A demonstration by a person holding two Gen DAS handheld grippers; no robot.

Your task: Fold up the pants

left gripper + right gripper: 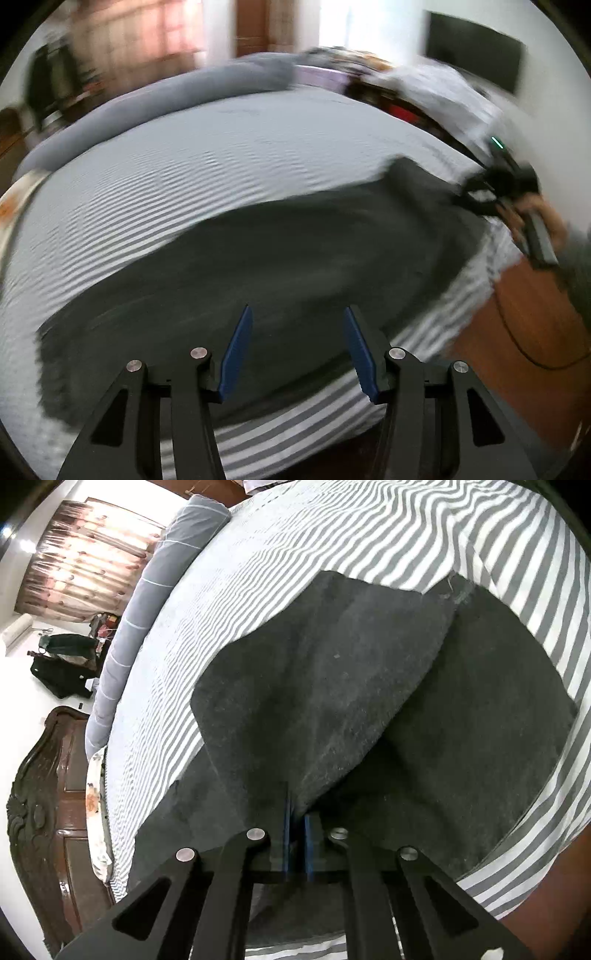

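On my left wrist view the frame is blurred, but I see my left gripper (297, 349) with its blue pads (236, 354) spread apart and nothing between them, hovering above the near edge of the pants (280, 258). The dark pants lie across the striped bed (147, 184), running from the lower left up toward the right. A grey bolster (155, 107) lies along the far side of the bed. Further right in the same view, my right gripper (480, 192) sits at the pants' far end, its jaws too blurred to read there. From the right wrist view, the right gripper (297, 845) is clamped on a raised fold of the pants (332, 686), pads nearly together.
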